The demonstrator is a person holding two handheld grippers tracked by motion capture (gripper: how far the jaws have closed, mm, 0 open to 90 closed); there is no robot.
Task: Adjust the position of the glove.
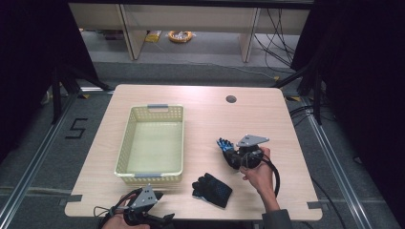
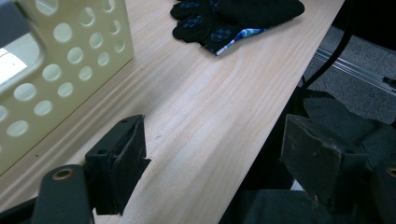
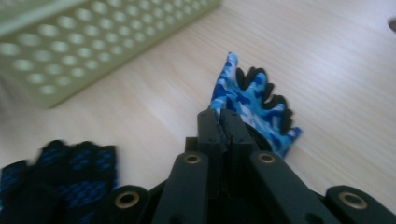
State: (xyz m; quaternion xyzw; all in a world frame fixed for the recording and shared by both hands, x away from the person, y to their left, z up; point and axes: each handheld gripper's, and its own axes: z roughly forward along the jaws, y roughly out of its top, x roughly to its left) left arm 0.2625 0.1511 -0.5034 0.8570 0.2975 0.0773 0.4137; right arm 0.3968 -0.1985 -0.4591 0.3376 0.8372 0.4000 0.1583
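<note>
Two gloves are what we find on the wooden table, and we place everything against the pale perforated basket that stands on the table's left half. One glove, black with blue patches, lies flat on the wood just off the basket's near right corner, close to the table's front edge. We see it again in the left gripper view, beyond the basket wall, and blurred at the lower left of the right gripper view.

The second glove, blue camouflage with black fingertips, sits to the right of the basket, well apart from its wall, and farther from the front edge than the first glove. Our right gripper has its jaws pressed together on this glove; in its own view the two black jaws meet with the fabric fanning out past their tips above the table. We cannot tell whether the glove touches the wood.

Our left gripper hangs at the front edge of the table, just in front of the basket's near side. Its jaws stand wide apart with nothing between them, one over the wood, the other past the table edge.
</note>
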